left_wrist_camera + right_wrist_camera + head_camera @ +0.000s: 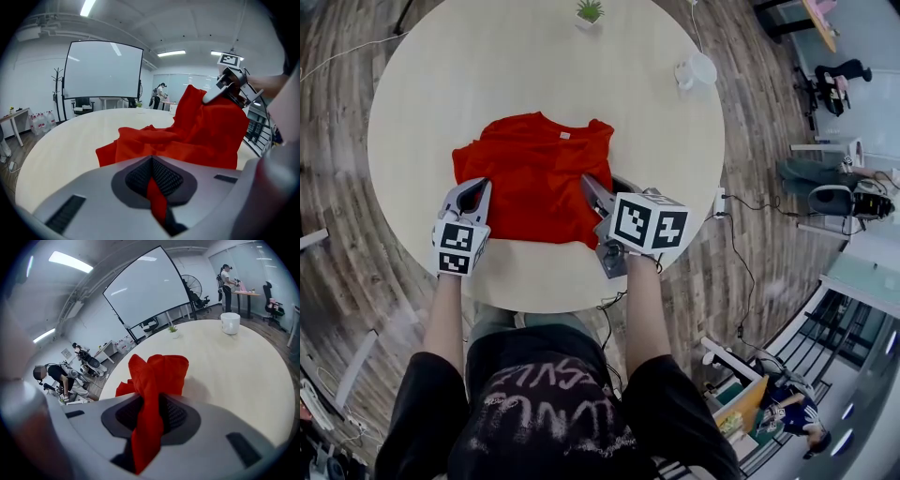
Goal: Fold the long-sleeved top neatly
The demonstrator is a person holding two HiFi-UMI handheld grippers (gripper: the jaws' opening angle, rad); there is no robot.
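On the near half of the round pale table (487, 75), a red long-sleeved top (534, 173) lies with its collar toward the far side; a small white label (564, 135) shows at the neckline.

Left gripper (472, 185): at the near-left edge of the top, low to the table. Jaws pressed together, with a thin fold of red fabric pinched between the pads.

Right gripper (590, 181): at the near-right edge of the top. Jaws clamped on a thicker bunch of red fabric, which spills out past the tips and hangs down behind them. The left gripper view shows this gripper raised above the table, the right side of the garment drawn up with it; the left side stays flat on the tabletop.

Other items: small potted plant (590, 12) at the far edge of the table, white mug (697, 70) at the far right, both well apart from the top. Large projection screen (103, 75) stands beyond the table.
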